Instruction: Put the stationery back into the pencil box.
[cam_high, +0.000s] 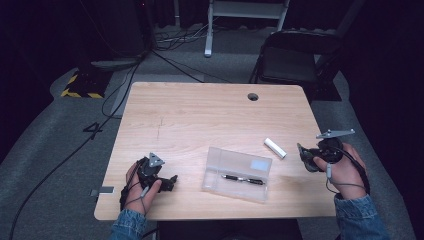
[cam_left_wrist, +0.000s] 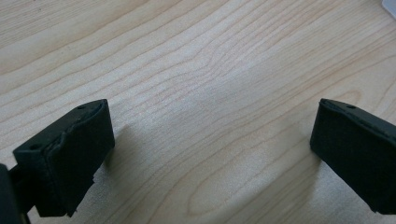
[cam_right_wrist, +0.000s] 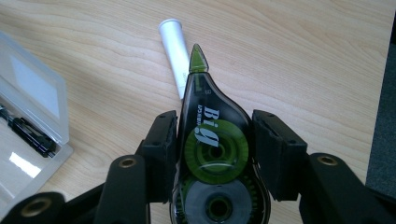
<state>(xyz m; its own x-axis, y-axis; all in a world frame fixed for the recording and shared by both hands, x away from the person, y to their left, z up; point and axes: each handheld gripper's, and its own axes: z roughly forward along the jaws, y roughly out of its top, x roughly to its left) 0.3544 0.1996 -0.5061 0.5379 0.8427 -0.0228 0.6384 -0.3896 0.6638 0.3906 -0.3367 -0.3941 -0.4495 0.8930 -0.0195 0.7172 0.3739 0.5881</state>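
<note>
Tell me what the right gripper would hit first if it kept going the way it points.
Probably the white tube. The right gripper holds a correction tape roller whose green tip points at the tube, just beyond it. The gripper seems raised above the table, so it might pass over; depth is unclear.

Lower end of white tube (cam_right_wrist: 174, 53) hidden behind correction tape dispenser (cam_right_wrist: 212, 154). Dispenser base cut off by bottom edge. Clear case (cam_right_wrist: 28, 126) cropped at left edge; pen (cam_right_wrist: 29, 132) partly seen.
</note>
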